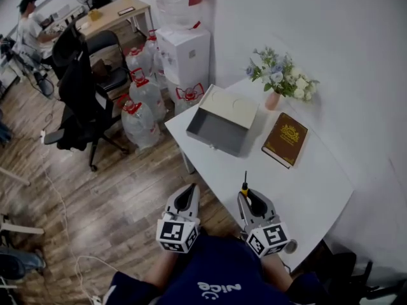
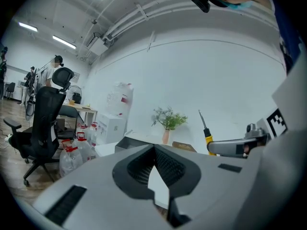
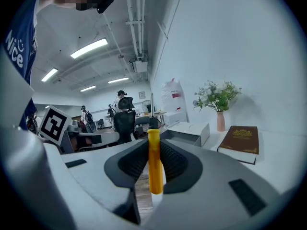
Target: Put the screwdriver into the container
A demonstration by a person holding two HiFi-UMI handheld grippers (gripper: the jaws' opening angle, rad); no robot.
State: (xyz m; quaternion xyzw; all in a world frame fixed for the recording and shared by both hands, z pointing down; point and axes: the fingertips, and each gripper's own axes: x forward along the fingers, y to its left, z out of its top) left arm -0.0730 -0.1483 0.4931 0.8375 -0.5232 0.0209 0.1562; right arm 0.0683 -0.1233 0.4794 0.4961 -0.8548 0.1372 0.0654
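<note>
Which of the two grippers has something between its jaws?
The right gripper: its jaws grip the yellow handle of the screwdriver, shaft pointing up. The left gripper has its jaws together with nothing between them.

On the table [image 1: 311,186], container [image 1: 219,131] lies left of book [image 1: 285,140].

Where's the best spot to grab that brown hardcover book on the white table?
Probably the near short edge of the brown hardcover book, approached level from your side: it lies flat, that edge is clear, and the flower vase stands by its far corner.
</note>
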